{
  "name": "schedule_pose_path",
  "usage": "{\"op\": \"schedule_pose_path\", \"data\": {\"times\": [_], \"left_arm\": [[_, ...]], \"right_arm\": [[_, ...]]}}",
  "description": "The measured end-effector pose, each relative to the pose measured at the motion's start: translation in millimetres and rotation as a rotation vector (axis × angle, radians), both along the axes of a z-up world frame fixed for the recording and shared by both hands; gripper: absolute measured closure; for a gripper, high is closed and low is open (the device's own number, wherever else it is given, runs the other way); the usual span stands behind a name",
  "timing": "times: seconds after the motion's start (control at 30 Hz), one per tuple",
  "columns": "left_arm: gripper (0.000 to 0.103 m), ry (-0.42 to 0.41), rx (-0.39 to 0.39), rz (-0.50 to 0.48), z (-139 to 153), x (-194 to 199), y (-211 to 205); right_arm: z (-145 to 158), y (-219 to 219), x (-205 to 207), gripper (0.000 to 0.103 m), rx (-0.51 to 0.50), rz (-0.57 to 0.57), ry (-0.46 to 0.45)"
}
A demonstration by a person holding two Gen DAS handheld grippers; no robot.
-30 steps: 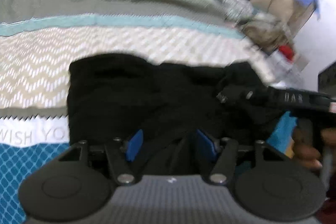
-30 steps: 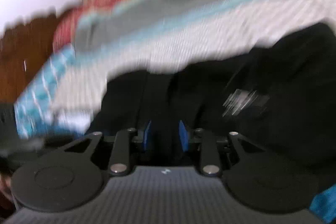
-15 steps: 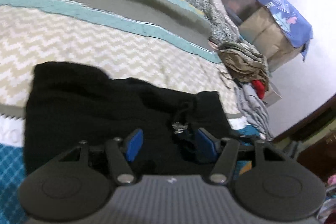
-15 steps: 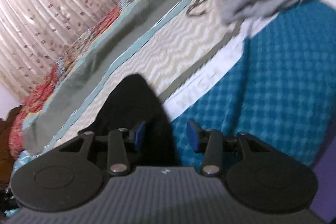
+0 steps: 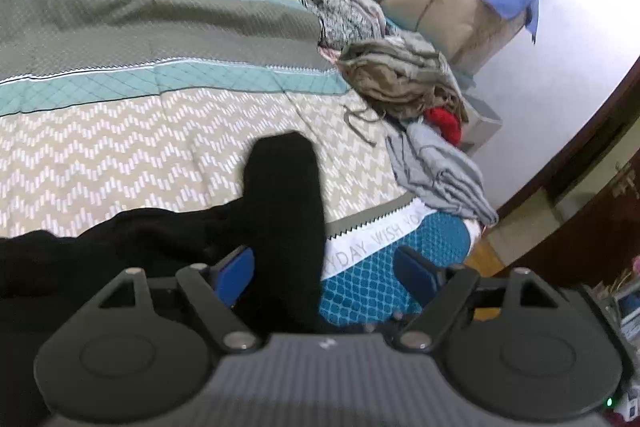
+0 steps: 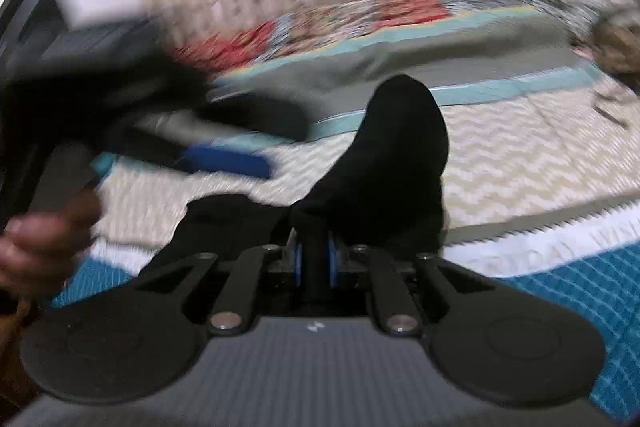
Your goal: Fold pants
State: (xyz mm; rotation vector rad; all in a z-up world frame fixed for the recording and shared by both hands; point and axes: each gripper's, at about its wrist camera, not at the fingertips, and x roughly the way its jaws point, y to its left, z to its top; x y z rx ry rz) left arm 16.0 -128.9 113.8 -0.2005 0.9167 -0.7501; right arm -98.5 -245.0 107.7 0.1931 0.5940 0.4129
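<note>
Blue-padded fingers [image 5: 236, 273] of the left gripper [image 5: 324, 273] spread wide, released, black cloth passing between them but not pinched. Over on the right gripper [image 6: 315, 263], fingers [image 6: 298, 263] clenched tight on a fold of the black fabric pants [image 6: 384, 163], blue pads pressed against the cloth on both sides. Pants bunched up in a dark hump ahead of the right gripper, rising off the quilted bed cover with chevron, teal and grey bands [image 6: 520, 155]. From the left wrist view, same pants [image 5: 284, 195] draped across the front of the bed cover [image 5: 120, 147], a rounded lobe standing up in the middle, the rest trailing off to the left edge. Seen in the right wrist view, blurred at upper left. A bare hand [image 6: 44, 247] low at the left edge. Further back on the bed, a heap of rumpled olive and grey clothes [image 5: 404, 87] with a red item [image 5: 444, 121] tucked in, well apart from the pants. Cardboard box under a blue cloth [image 5: 452, 3] beyond the bed.
</note>
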Motion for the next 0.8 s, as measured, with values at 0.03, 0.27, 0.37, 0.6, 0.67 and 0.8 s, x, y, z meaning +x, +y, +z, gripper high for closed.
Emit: {"op": "schedule_pose_path", "data": {"times": [0.03, 0.27, 0.37, 0.6, 0.67, 0.8], "left_arm": [[0.036, -0.005, 0.022, 0.003, -2, 2, -4], [0.093, 0.013, 0.018, 0.126, -14, 13, 23], [0.093, 0.036, -0.041, 0.159, -11, 14, 49], [0.094, 0.052, -0.12, 0.231, -9, 9, 96], [0.094, 0.038, -0.153, 0.267, -5, 7, 116], [0.094, 0.033, -0.166, 0.358, -4, 7, 155]], "right_arm": [[1, 6, -1, 0.088, -0.014, 0.014, -0.008], [-1, -13, -11, 0.054, 0.03, -0.007, -0.029], [-11, -9, -10, 0.048, -0.003, 0.017, 0.001], [-5, 10, -3, 0.087, 0.029, 0.097, 0.056], [3, 18, 1, 0.087, 0.077, 0.139, 0.068], [15, 49, 16, 0.087, 0.113, 0.238, 0.087]]}}
